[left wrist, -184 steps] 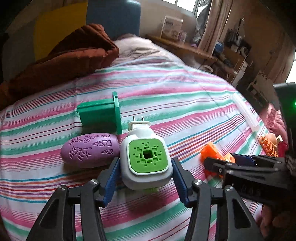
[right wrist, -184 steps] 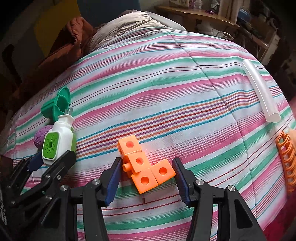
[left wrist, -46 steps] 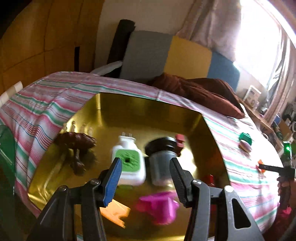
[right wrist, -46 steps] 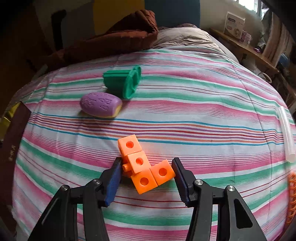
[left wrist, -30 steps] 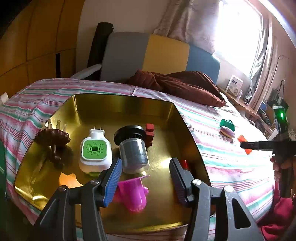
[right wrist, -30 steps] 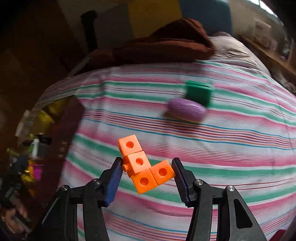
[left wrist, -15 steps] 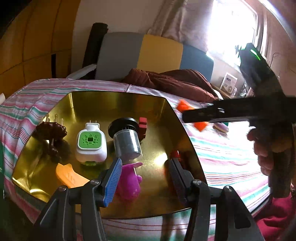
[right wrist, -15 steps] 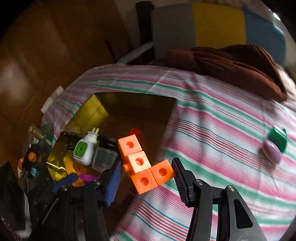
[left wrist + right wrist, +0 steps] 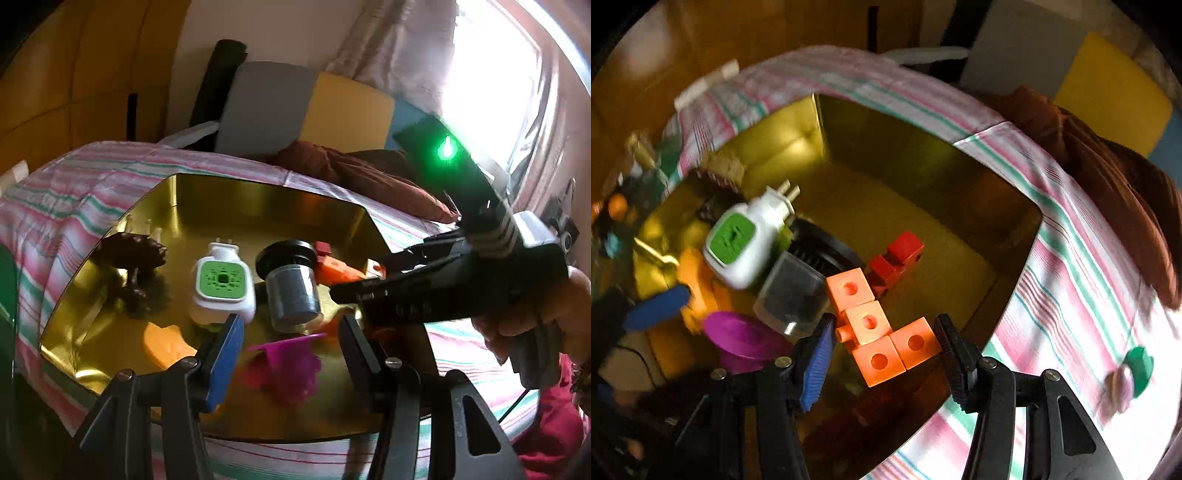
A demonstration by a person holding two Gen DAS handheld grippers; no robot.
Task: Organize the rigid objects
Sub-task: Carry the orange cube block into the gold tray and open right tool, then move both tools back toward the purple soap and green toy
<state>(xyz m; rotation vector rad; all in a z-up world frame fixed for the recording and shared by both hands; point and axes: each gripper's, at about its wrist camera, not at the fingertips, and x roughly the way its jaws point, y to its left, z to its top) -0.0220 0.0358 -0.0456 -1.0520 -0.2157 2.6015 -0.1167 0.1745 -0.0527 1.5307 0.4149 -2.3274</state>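
The right gripper (image 9: 884, 341), clamped on an L-shaped cluster of orange cubes (image 9: 877, 325), hangs over the gold tray (image 9: 923, 147) at centre frame in its own view, having swung in from the striped bedspread (image 9: 1071, 258), where it was a second ago. In the left wrist view it cuts in from the right edge, a hand (image 9: 532, 314) wrapped round its handle, the cubes peeking out behind a dark jar (image 9: 291, 288). The left gripper (image 9: 291, 349) hovers at lower centre with its jaws apart and nothing between them, near the white-and-green plug-in (image 9: 221, 282) now lying in the tray. Beside it lie red cubes (image 9: 897, 258), a magenta cup (image 9: 738, 332) and a brown figure (image 9: 129, 251). The carry looks all but finished; only the release remains. A green piece (image 9: 1141, 369) and a purple oval (image 9: 1119, 387) wait on the bedspread at lower right.
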